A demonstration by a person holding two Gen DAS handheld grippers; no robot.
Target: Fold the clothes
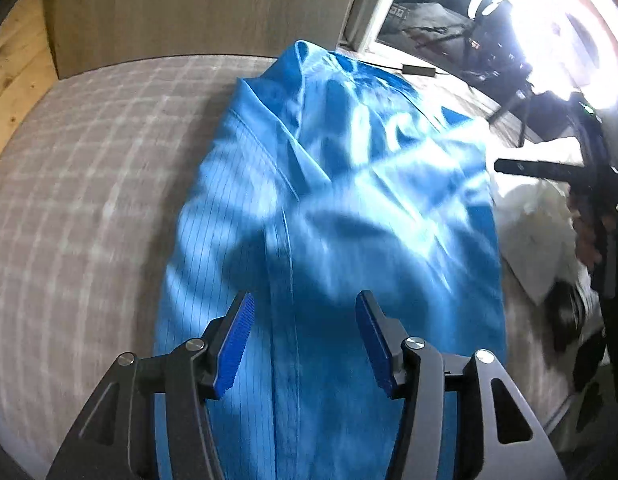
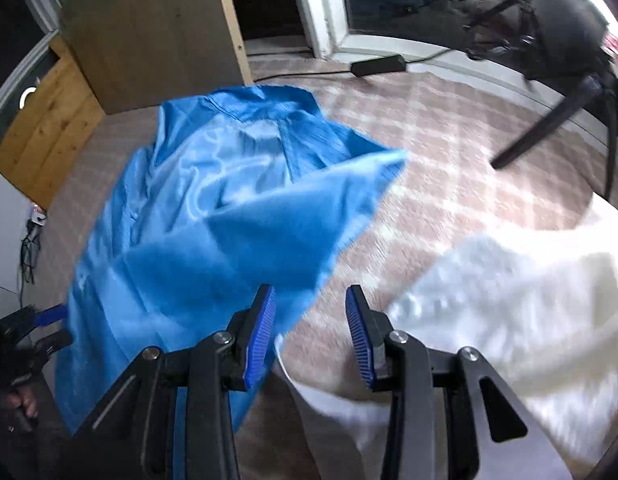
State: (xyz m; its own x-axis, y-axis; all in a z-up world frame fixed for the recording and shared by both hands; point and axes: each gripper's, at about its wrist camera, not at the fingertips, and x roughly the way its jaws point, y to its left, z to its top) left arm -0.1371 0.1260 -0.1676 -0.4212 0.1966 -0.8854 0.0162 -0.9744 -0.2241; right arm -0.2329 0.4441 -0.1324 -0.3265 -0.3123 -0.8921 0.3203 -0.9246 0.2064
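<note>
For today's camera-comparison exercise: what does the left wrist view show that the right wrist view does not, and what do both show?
Left wrist only: the blue garment's long centre seam, running between the open jaws of the left gripper.

Right wrist only: a power brick with its cable by the window, a wooden panel at the left, and the right gripper, its jaws open over the rug.

Both: the blue garment, the checked rug, the white cloth and the tall cabinet.

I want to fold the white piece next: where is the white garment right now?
In the right wrist view the white garment lies at lower right on the checked bed cover, right of the blue garment.
</note>
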